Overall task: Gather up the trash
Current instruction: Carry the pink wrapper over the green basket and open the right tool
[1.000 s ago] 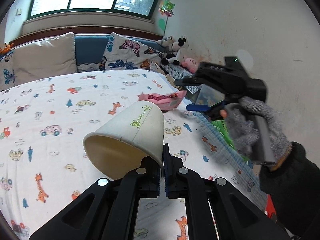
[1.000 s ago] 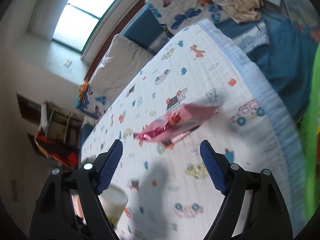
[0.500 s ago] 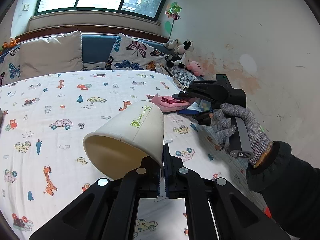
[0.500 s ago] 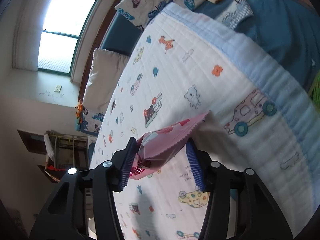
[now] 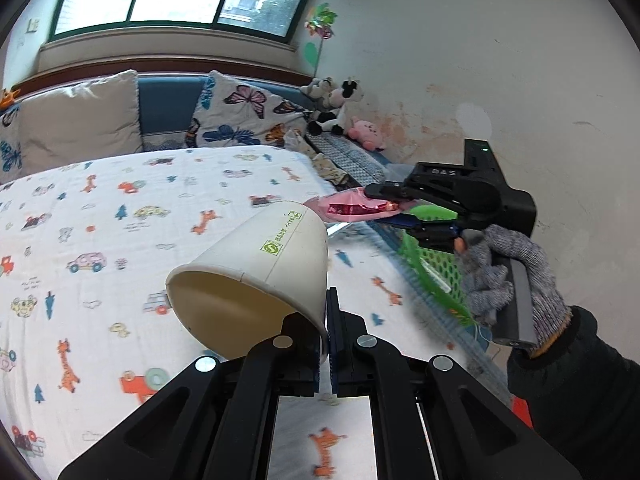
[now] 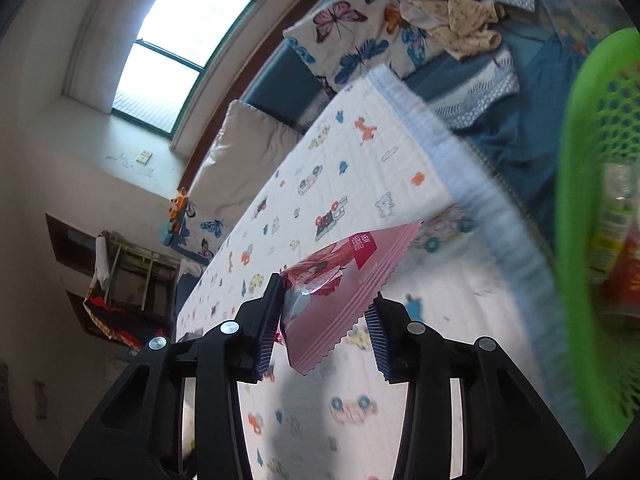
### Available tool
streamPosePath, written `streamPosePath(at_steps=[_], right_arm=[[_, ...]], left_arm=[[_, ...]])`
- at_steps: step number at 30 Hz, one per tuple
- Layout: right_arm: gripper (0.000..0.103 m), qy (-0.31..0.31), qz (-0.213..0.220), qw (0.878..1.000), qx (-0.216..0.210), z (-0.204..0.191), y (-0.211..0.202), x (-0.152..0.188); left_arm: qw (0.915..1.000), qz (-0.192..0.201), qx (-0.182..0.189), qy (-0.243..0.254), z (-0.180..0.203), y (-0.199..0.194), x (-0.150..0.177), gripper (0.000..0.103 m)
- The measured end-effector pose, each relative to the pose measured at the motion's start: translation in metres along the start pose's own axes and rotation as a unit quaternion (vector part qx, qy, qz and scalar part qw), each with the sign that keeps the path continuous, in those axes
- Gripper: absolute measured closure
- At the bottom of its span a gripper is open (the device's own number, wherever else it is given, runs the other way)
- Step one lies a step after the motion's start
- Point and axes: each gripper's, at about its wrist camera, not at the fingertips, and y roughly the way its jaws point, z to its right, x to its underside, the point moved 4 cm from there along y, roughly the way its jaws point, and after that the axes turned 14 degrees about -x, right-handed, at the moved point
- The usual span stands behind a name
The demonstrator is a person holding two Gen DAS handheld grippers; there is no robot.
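My left gripper [image 5: 326,344] is shut on the rim of a white paper cup [image 5: 256,276], held tilted above the bed with its mouth towards the camera. My right gripper [image 6: 326,328] is shut on a pink snack wrapper [image 6: 340,292] and holds it in the air above the bed's right edge. In the left wrist view the right gripper [image 5: 394,210] holds the wrapper [image 5: 352,210] just over the rim of a green mesh basket [image 5: 436,256]. The basket [image 6: 592,216] holds some packaging.
The bed has a white sheet with cartoon prints [image 5: 100,240]. Pillows [image 5: 76,120] and a butterfly cushion [image 5: 240,116] lie at the head under the window. Plush toys [image 5: 340,108] sit along the right wall. Blue bedding [image 6: 512,132] lies beside the mattress.
The right gripper closed on the pink wrapper, lifted it off the sheet and carried it right to the green basket. The left gripper kept holding the cup.
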Motion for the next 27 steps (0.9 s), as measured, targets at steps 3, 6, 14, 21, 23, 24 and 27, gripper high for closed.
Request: streamPosePath(at_steps=[3,6,14,21,23,24,27], right_arm=[[0.062,-0.014,0.011,1.000,0.010,-0.001,-0.026,0.001],[0.062,-0.030,0.024,0.999,0.025,0.001,-0.058,0.002],[0.062,-0.055,0.069,0.992,0.095,0.029,-0.143,-0.006],[0.061,-0.088,0.093,0.971,0.200,0.062,-0.187,-0.008],[0.060,-0.092,0.097,0.967,0.219,0.072,-0.195,-0.006],[0.060,-0.092,0.098,0.965,0.226,0.076,-0.199,-0.006],[0.058,-0.097,0.102,0.959,0.245,0.086,-0.207,-0.006]], left_arm=[[0.9999,-0.001,0.013,0.005,0.016,-0.001,-0.003,0.099],[0.9996,-0.005,0.024,0.013,0.038,0.001,-0.005,0.099],[0.9976,-0.013,0.056,0.040,0.094,0.012,-0.011,0.099],[0.9945,-0.020,0.073,0.072,0.145,0.029,-0.019,0.099],[0.9932,-0.022,0.077,0.084,0.161,0.035,-0.022,0.099],[0.9928,-0.024,0.078,0.088,0.167,0.038,-0.023,0.099],[0.9909,-0.028,0.082,0.102,0.186,0.046,-0.026,0.099]])
